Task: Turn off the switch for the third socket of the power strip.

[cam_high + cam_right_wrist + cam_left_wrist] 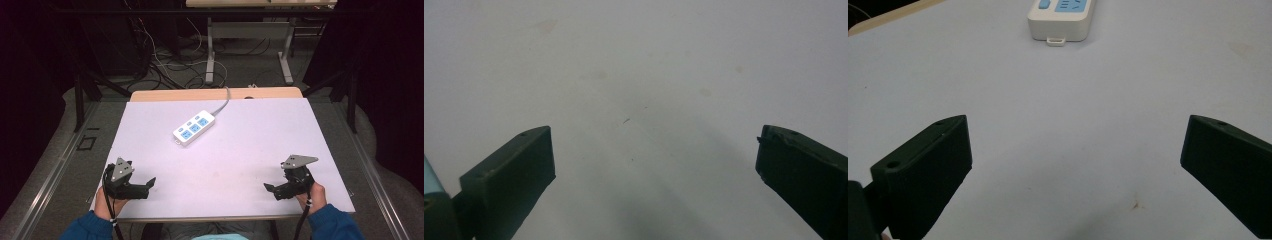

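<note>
In the high view, the left gripper [145, 186] sits at the lower left of the frame and the right gripper [272, 190] at the lower right, both low over the white table [250, 145]. Each has its jaws spread wide and holds nothing. The white power strip [194, 128] lies above centre, well apart from both, its grey cable [222, 105] running toward the table's far edge.

**Both grippers wide apart, jaws spread**

The left gripper [142, 187] sits low at the near left, held in the person's left hand [104, 202]. The right gripper [275, 191] mirrors it, gripped by the right hand [315, 196]. Both point inward, holding nothing.
</note>
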The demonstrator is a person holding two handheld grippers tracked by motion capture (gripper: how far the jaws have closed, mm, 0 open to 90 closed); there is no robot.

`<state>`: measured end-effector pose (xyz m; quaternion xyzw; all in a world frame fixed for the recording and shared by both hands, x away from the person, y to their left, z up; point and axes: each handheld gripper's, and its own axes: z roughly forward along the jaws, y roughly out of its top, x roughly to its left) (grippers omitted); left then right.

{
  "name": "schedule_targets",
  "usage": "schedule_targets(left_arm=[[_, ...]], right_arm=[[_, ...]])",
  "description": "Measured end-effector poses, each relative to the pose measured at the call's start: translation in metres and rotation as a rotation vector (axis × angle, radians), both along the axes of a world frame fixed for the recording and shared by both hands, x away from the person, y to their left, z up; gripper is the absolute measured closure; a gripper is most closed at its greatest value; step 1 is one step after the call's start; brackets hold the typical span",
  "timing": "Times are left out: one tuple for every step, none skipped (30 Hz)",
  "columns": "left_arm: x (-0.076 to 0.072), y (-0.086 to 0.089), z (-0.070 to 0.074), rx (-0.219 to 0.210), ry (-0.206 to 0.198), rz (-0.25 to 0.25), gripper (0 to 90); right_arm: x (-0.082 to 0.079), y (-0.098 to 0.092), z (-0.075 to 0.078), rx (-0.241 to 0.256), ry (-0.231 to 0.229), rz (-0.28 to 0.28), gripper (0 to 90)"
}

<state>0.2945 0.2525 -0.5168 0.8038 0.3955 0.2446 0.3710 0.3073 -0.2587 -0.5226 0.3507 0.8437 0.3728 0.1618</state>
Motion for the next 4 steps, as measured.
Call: schedule_targets(left_arm=[[0.0004, 0.0, -0.0003, 0.005, 0.0, -0.001, 0.1], [0.0008, 0.0001, -0.0005, 0.008, 0.001, -0.004, 0.1], [0.001, 0.0002, -0.0002, 0.008, 0.008, -0.006, 0.1], [0.0013, 0.0008, 0.0, 0.014, 0.007, -0.006, 0.1]], right_arm=[[0.0, -0.0001, -0.0001, 0.001, -0.002, 0.0, 1.9], [0.0001, -0.0002, -0.0001, 0.001, -0.001, 0.0, 1.9], [0.0002, -0.0003, -0.0001, 0.0, -0.002, 0.0, 1.9], [0.0003, -0.0003, -0.0001, 0.0, -0.002, 0.0, 1.9]])
